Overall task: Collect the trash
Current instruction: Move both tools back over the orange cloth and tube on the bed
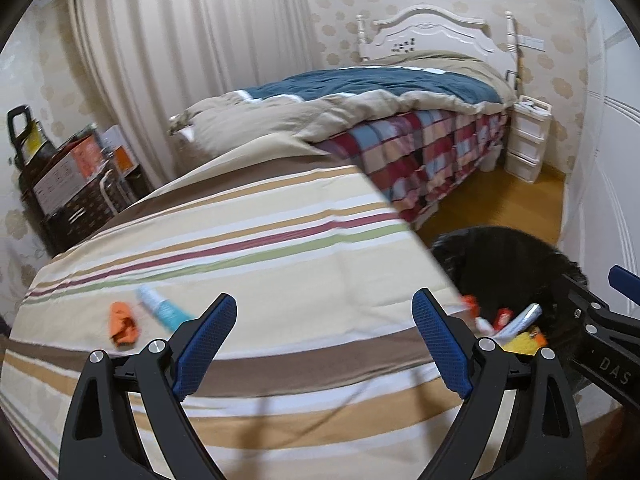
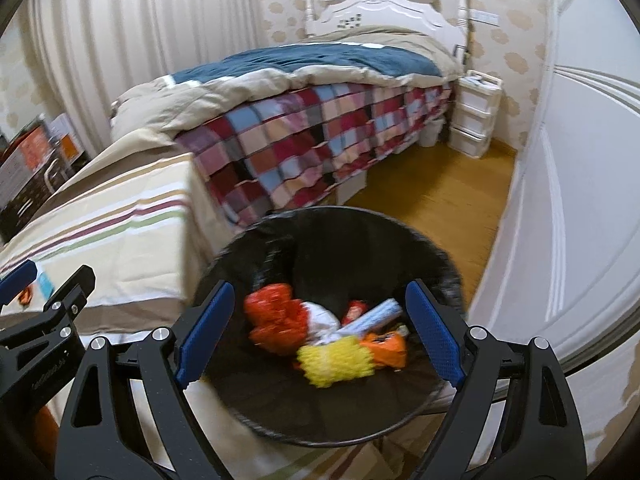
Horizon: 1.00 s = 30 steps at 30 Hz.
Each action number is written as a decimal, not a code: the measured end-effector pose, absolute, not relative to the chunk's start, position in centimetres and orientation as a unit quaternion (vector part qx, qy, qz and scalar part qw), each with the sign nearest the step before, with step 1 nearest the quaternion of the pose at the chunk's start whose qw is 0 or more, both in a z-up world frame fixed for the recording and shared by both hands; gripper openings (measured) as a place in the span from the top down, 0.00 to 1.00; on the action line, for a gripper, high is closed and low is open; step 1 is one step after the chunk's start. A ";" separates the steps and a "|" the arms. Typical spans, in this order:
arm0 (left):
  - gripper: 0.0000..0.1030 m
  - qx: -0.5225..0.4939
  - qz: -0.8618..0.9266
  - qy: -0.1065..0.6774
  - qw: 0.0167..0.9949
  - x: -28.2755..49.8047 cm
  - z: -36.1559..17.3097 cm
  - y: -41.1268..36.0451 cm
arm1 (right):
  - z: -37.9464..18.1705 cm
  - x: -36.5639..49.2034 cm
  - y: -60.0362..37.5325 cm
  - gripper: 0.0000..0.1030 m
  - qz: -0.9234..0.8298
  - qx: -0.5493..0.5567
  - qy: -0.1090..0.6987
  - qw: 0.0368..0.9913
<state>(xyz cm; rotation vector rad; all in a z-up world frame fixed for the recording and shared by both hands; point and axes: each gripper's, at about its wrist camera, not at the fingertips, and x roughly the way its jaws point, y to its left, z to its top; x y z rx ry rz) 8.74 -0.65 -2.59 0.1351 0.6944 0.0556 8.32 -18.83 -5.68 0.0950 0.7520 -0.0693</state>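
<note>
A crumpled orange wrapper (image 1: 124,326) and a teal and white tube (image 1: 162,308) lie on the striped bedcover (image 1: 240,240), just left of my left gripper (image 1: 325,302). That gripper is open and holds nothing. A black bin (image 2: 320,232) stands beside the mattress. Inside it are a red-orange wrapper (image 2: 276,316), a yellow ribbed piece (image 2: 336,360), an orange packet (image 2: 384,346) and a pale tube (image 2: 376,314). My right gripper (image 2: 320,291) hovers over the bin's mouth, open and empty. In the left wrist view the bin (image 1: 500,256) sits at the right, with the right gripper (image 1: 600,284) above it.
A bed with a patchwork cover (image 2: 300,140) and white headboard (image 1: 432,32) runs along the back. White drawers (image 2: 474,116) stand beside it on the wooden floor (image 2: 432,192). A white wardrobe door (image 2: 580,200) lines the right. Boxes and a dark cabinet (image 1: 72,184) are at far left.
</note>
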 end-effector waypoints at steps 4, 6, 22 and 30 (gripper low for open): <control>0.14 0.053 0.057 0.344 0.936 8.0 -2.8 2.4 | -5.5 8.4 -15.9 0.17 -0.005 0.035 0.370 0.929; 0.14 0.049 0.072 0.344 0.935 7.6 -2.9 3.9 | -5.4 8.4 -14.2 0.17 0.012 0.029 0.371 0.928; 0.14 0.000 0.180 0.373 0.910 6.4 -3.9 16.3 | -6.4 8.9 -0.9 0.17 0.133 -0.048 0.403 0.904; 0.14 -0.024 0.204 0.380 0.902 5.6 -4.2 20.0 | -6.9 9.6 5.0 0.17 0.179 -0.088 0.414 0.888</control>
